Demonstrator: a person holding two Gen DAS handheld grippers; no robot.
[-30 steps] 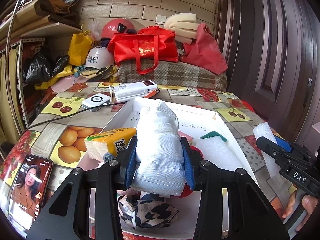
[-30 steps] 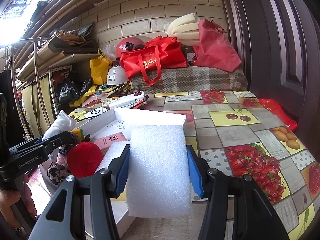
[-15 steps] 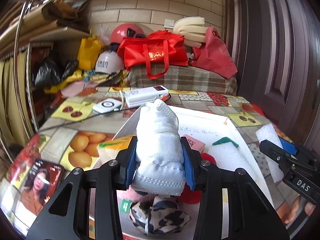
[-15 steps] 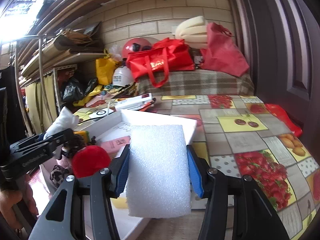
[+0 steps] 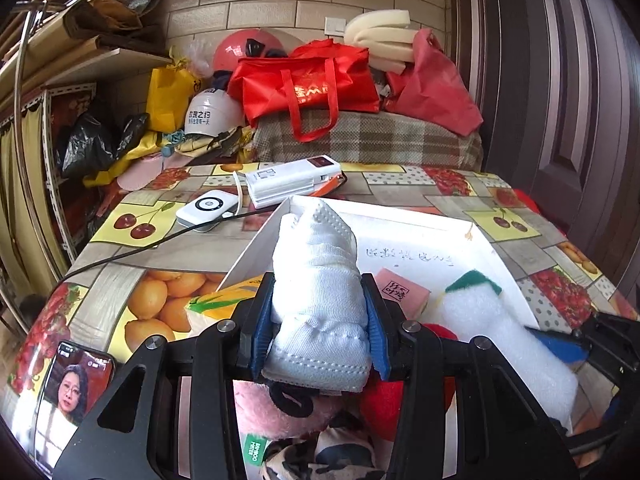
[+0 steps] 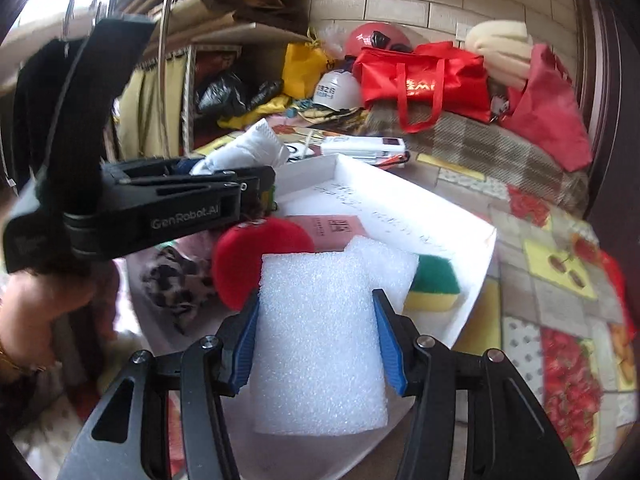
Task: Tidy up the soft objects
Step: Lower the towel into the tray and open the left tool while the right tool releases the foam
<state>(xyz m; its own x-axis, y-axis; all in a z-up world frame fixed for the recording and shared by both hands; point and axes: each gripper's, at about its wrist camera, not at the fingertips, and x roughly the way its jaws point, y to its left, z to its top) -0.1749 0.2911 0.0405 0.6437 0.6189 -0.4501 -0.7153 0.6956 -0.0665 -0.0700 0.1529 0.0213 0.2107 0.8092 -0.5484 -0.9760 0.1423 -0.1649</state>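
Observation:
My left gripper (image 5: 318, 330) is shut on a white face mask (image 5: 318, 280) and holds it above the near end of a white tray (image 5: 400, 216). My right gripper (image 6: 318, 338) is shut on a white foam block (image 6: 316, 340) over the tray's (image 6: 472, 264) near right part. The foam block also shows in the left wrist view (image 5: 508, 340), and the left gripper with the mask shows in the right wrist view (image 6: 248, 148). In the tray lie a red plush ball (image 6: 256, 260), a leopard-print cloth (image 6: 176, 284), a pink pad (image 6: 336, 228), a green-yellow sponge (image 6: 434, 284), a second foam piece (image 6: 388, 264) and a pink plush (image 5: 280, 404).
A yellow tissue pack (image 5: 216, 308) lies left of the tray. A phone (image 5: 68, 392) lies at the table's near left edge. A white power bank (image 5: 292, 180), a small white device (image 5: 206, 210) and a black cable (image 5: 132, 252) lie behind. Bags and helmets crowd the far end.
My right gripper has swung left with the foam block, from the tray's right edge to over the tray. My left gripper has risen slightly with the mask.

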